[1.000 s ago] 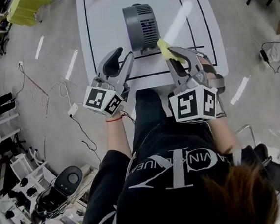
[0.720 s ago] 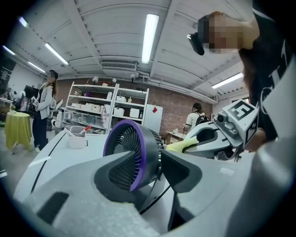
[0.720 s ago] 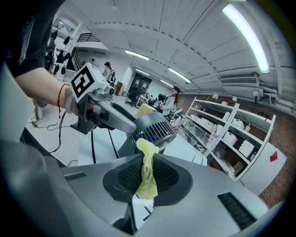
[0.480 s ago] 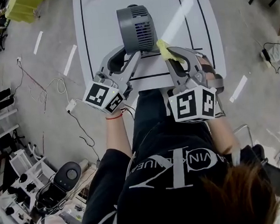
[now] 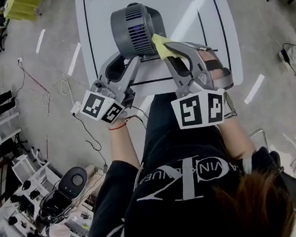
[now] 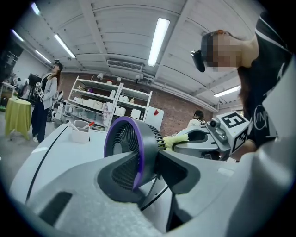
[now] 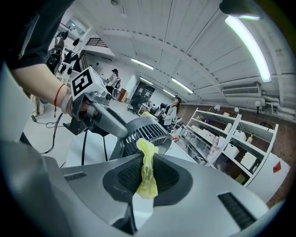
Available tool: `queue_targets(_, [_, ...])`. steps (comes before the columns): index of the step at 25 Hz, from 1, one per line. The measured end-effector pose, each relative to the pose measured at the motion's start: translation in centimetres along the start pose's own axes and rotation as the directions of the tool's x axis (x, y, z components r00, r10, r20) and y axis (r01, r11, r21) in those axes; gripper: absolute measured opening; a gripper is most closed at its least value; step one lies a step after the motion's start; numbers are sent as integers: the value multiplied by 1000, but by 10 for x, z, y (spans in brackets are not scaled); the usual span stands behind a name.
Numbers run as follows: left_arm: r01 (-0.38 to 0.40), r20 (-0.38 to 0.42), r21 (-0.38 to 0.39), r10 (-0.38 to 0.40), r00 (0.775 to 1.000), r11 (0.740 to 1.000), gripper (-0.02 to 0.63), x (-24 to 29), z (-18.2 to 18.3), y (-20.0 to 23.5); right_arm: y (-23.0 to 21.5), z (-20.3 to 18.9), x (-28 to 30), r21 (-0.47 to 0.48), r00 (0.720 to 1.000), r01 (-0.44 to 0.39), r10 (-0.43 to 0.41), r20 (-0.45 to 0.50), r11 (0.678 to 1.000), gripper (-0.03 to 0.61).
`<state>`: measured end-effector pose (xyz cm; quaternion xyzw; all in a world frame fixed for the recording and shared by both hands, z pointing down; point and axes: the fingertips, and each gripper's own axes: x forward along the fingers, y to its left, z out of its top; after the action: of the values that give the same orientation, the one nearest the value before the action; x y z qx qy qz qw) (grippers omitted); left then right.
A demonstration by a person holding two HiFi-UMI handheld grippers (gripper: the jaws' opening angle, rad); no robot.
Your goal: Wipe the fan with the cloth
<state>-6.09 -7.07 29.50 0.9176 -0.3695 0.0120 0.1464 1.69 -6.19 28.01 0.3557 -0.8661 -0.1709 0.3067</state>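
"Looking nearest first, what do the two claws hold?" asks the first speaker.

"The left gripper (image 5: 124, 65) is clamped across the round grey plastic desk fan (image 5: 134, 30)," says the second. "Its jaws have just been closing, with the fan between them, one pad on the purple front rim and the other behind the housing. The right gripper (image 5: 175, 53) is clenched on a folded strip of soft yellow cloth (image 5: 162, 42). The cloth's tip pokes past the jaws and touches the slatted grille on the fan's right side."

"And where is the fan?"

"Tilted in that grip above the near left part of the long white table with black lines (image 5: 200, 11). Whether its foot touches the top cannot be told."

"How should it handle?"

"Probably light and stiff, but the thin slats look apt to bend, and smooth plastic may slip. The solid rim and housing seem the safe hold. The cloth is limp, so only the short tip near the pads will press. A black cable (image 6: 151, 194) trailing beneath could snag."
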Motion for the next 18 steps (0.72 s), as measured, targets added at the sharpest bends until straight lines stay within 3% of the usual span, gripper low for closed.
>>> queue_targets(6, [-17,16,-35,18,1000,999,147,-7,-6,6,-7,8,13,-58,998,9,-6,57,998,43])
queue_targets(13, [30,33,-55,-28,999,998,130,-8,-3,2,-21,16,20,-90,996,29,-21,91,996,43])
queue_targets(16, [56,45,-71,-52,998,996,129,-5,-2,1,-35,8,28,-26,995,26,-23,93,999,43])
queue_targets(18, [70,47,-77,-67,997,995,127,-4,-1,1,-44,-3,41,100,997,1,-9,77,995,41])
